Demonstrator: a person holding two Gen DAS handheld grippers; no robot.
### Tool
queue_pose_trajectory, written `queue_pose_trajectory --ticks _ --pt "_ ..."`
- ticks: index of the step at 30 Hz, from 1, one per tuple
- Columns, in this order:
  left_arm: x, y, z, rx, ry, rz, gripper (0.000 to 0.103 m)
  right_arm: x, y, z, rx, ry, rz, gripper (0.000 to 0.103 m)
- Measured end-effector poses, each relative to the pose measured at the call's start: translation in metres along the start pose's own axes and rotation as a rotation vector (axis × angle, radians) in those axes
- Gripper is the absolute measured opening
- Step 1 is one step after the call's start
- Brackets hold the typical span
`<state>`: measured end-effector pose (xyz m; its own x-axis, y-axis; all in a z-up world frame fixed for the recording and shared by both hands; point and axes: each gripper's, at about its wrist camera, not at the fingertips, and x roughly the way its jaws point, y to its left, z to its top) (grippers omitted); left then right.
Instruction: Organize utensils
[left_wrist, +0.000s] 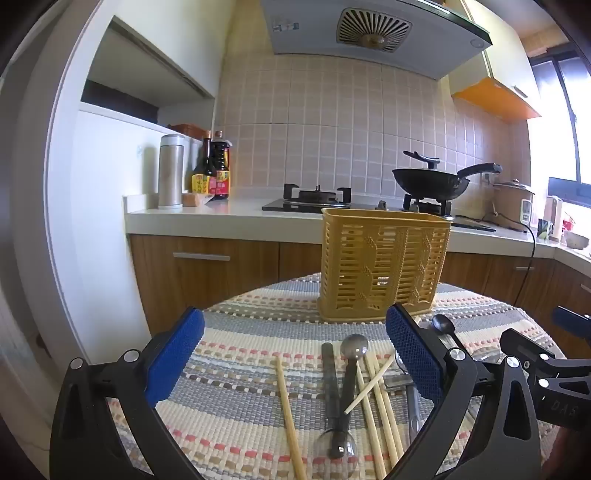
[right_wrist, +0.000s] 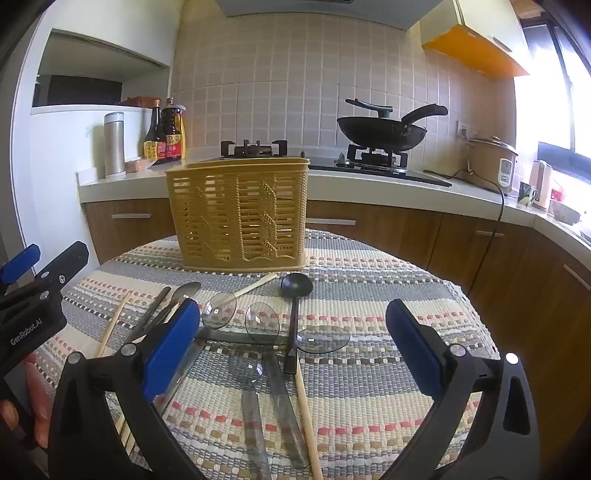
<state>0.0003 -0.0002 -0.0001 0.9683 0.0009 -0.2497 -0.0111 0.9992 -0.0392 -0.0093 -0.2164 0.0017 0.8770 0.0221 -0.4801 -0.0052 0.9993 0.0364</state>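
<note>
The left gripper (left_wrist: 295, 354), black-framed with blue textured pads, hovers with its jaws spread wide and nothing between them, above a scatter of utensils on the striped woven table mat (left_wrist: 236, 332). Beneath it lie two clear plastic spoons with dark handles (left_wrist: 341, 384), crossed near each other, and about four pale wooden chopsticks (left_wrist: 373, 387), one of them lying apart to the left. The right gripper (right_wrist: 295, 354), of the same build, is likewise wide apart and empty over three clear plastic spoons (right_wrist: 262, 321), one black plastic spoon (right_wrist: 295, 291) and another chopstick. Beyond the utensils, at the far side of the mat, stands one upright yellow slotted plastic utensil basket (right_wrist: 240, 218). Behind it runs the kitchen counter with one black wok (right_wrist: 380, 131).
</note>
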Motion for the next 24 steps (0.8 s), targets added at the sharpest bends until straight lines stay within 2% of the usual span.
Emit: queue_pose_trajectory --ticks 24 --pt "-0.0002 0.0 0.0 0.0 -0.002 0.0 0.095 0.0024 -0.0005 -0.0023 0.01 0.008 0.015 0.096"
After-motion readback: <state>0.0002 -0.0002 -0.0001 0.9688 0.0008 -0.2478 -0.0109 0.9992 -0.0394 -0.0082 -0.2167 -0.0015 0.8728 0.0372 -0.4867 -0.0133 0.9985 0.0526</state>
